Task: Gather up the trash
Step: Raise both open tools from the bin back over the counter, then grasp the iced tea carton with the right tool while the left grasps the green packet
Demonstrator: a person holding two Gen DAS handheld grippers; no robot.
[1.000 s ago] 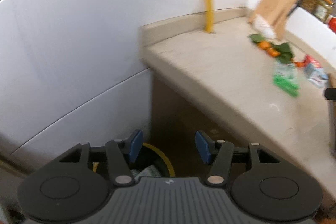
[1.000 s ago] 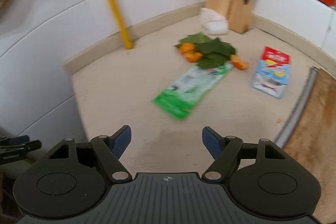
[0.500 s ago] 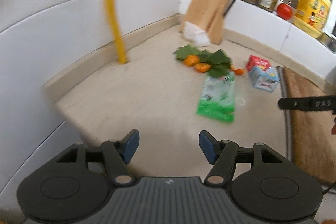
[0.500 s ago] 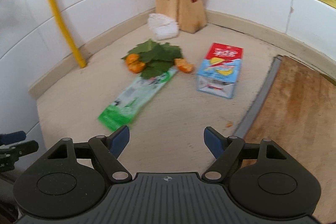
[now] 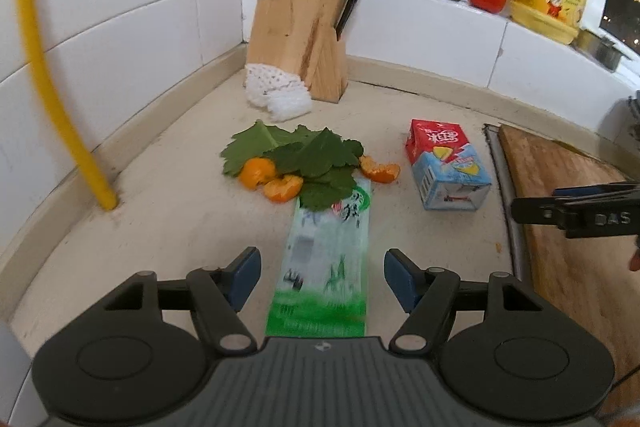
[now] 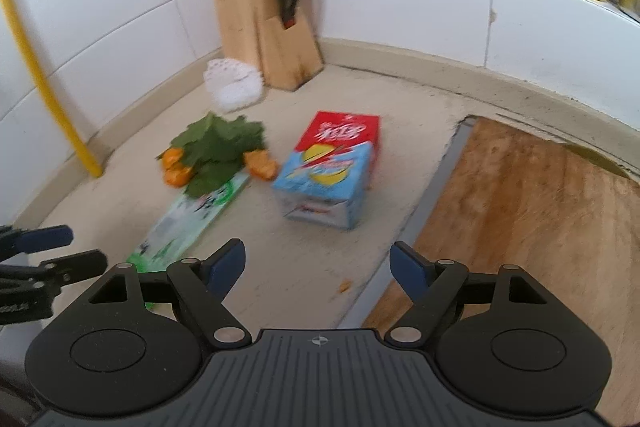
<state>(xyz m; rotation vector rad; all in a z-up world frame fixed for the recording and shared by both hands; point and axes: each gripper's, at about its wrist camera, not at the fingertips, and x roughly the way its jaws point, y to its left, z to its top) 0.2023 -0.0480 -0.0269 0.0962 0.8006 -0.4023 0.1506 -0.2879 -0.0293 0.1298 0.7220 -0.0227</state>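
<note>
Your left gripper (image 5: 322, 277) was tilted down over the beige counter (image 5: 168, 227), its jaws opening, with nothing pinched; the near end of the green-and-white wrapper (image 5: 326, 267) lay on the counter in the gap between the blue pads (image 5: 246, 273), which did not touch it. That wrapper's long axis ran straight away from you, its far end tucked under the green leaves (image 5: 304, 155) and orange peels (image 5: 276, 183). To the right of the wrapper, the red-and-blue carton (image 5: 446, 169) lay on its side, its red end pointing away toward the tiled wall. Your right gripper (image 6: 318, 267) was also angled down, jaws spread wide and empty, aimed at the counter just short of the carton (image 6: 330, 173), beside the wooden cutting board (image 6: 528, 219).
</note>
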